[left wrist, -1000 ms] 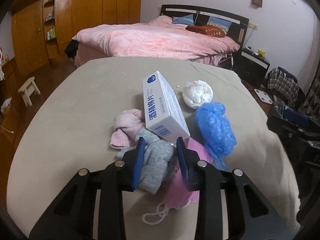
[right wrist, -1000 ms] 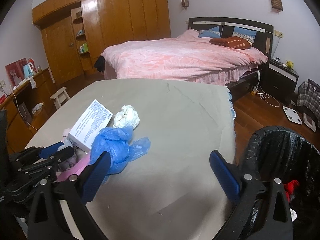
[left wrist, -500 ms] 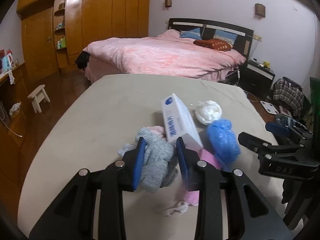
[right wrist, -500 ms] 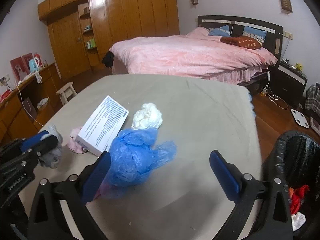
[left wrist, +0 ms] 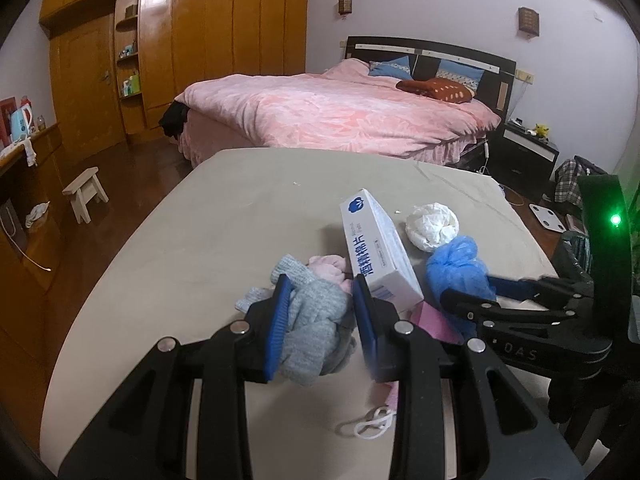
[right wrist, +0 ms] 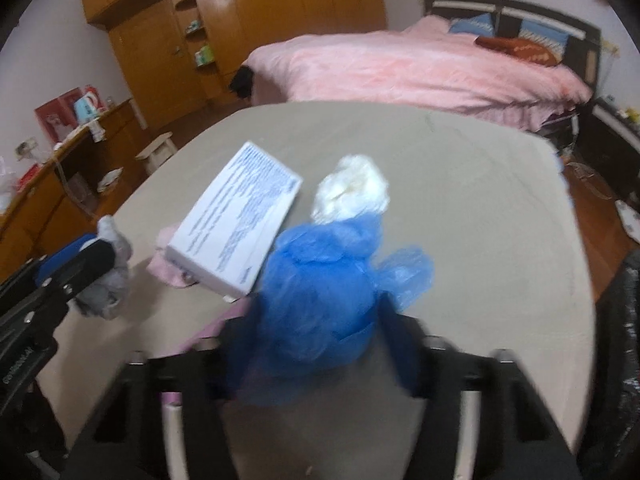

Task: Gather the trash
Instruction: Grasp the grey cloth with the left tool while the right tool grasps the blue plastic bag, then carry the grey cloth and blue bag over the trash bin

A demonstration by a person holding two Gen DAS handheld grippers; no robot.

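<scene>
My left gripper is shut on a grey sock and holds it above the beige table. My right gripper has closed around a crumpled blue plastic bag; it also shows in the left wrist view. On the table lie a white box with blue print, a white crumpled wad, a pink sock and a pink face mask with white loops. The right wrist view is motion-blurred.
A black-lined trash bin stands at the table's right edge. A pink bed lies beyond the table, wooden wardrobes at the back left, a small stool on the floor to the left.
My left gripper has lifted the grey sock off the pile. My right gripper has moved left to the blue bag and closed on it.
</scene>
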